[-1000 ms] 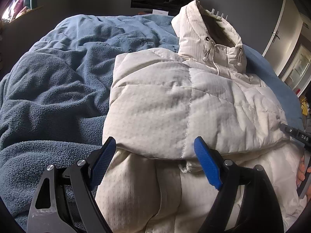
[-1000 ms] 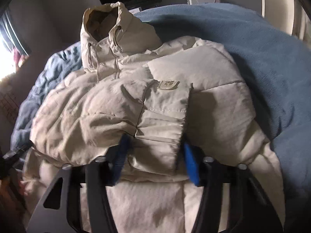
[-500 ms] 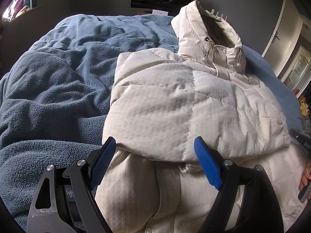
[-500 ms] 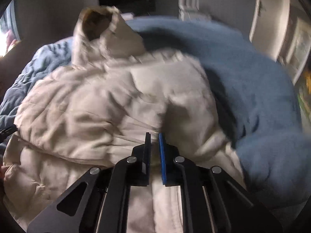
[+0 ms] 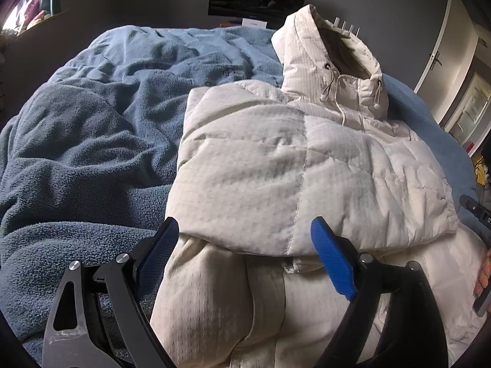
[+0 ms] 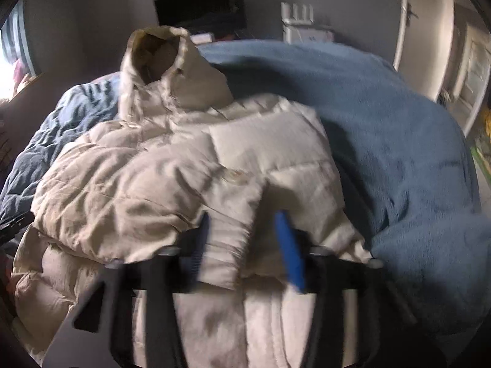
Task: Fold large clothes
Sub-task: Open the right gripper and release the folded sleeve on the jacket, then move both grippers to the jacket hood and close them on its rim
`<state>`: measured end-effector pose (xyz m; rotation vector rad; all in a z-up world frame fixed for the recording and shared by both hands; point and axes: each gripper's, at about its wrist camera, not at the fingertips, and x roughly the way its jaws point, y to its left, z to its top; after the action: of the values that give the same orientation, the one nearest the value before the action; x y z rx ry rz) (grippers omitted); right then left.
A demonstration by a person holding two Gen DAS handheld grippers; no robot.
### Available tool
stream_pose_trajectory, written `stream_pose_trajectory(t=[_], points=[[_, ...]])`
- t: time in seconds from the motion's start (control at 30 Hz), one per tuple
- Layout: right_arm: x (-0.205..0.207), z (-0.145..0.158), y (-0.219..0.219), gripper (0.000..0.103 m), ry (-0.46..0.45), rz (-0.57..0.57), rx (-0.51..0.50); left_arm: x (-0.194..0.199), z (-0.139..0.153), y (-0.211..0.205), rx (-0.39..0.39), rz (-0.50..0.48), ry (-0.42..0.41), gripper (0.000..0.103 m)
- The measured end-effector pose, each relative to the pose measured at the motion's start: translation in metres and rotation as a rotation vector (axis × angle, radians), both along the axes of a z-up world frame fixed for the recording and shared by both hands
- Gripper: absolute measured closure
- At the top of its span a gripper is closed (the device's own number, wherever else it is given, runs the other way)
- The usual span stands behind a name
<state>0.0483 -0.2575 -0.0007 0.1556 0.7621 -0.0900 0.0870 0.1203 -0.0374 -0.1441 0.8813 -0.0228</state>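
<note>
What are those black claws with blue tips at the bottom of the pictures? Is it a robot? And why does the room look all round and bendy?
No robot here: a person holds one gripper in each hand, like big tongs. A small camera sits on each gripper and looks forward along its two fingers. Its wide lens bends the room round.

One picture comes from the left gripper, the other from the right gripper, which looks blurry.

On the bed lies a blue blanket. On top of it lies a puffy white jacket with a hood, its sleeves folded across the front.

Both grippers are open. Their blue fingertips sit on either side of a folded sleeve's end, and neither is squeezing it.
</note>
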Motion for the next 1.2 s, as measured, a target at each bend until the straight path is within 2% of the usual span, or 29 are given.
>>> stream_pose_trajectory(t=[0.07,0.1,0.13,0.23,0.4,0.5,0.57,0.67,0.77,0.87,0.93,1.03,1.1,1.2], points=[[0.002,0.006,0.009,0.048,-0.019,0.026,-0.023,-0.002,0.005,-0.001,0.008,0.000,-0.008,0.018],[0.005,0.008,0.014,0.040,-0.024,0.046,-0.027,-0.003,0.009,-0.002,0.016,0.000,-0.014,0.015],[0.009,0.009,0.017,0.037,-0.019,0.066,-0.024,-0.002,0.016,-0.005,0.030,-0.003,-0.020,0.010],[0.023,0.016,0.026,0.036,-0.004,0.114,-0.022,0.009,0.040,-0.020,0.069,-0.041,-0.038,0.007],[0.057,0.030,0.025,0.032,0.014,0.151,-0.013,0.042,0.088,-0.052,0.088,-0.122,-0.080,0.007],[0.073,0.032,0.022,0.028,0.019,0.149,-0.030,0.066,0.099,-0.065,0.078,-0.143,-0.087,0.007],[0.082,0.024,0.019,0.026,0.037,0.141,-0.025,0.077,0.094,-0.071,0.064,-0.142,-0.081,0.007],[0.088,0.004,0.018,0.026,0.076,0.134,0.001,0.090,0.068,-0.081,0.110,-0.139,-0.036,0.007],[0.093,-0.025,0.019,0.020,0.138,0.131,-0.006,0.093,0.032,-0.087,0.135,-0.160,0.008,0.007],[0.095,-0.041,0.019,0.016,0.133,0.139,-0.018,0.098,-0.004,-0.090,0.185,-0.173,0.084,0.007],[0.097,-0.047,0.017,0.013,0.140,0.141,-0.002,0.097,-0.023,-0.091,0.210,-0.190,0.087,0.006],[0.102,-0.045,0.012,0.012,0.167,0.138,0.028,0.098,-0.025,-0.088,0.197,-0.195,0.076,0.006],[0.102,-0.035,0.008,0.012,0.142,0.126,0.035,0.097,-0.016,-0.087,0.180,-0.198,0.066,0.007],[0.111,-0.013,0.005,0.012,0.090,0.132,0.050,0.097,0.005,-0.085,0.130,-0.202,-0.010,0.007]])
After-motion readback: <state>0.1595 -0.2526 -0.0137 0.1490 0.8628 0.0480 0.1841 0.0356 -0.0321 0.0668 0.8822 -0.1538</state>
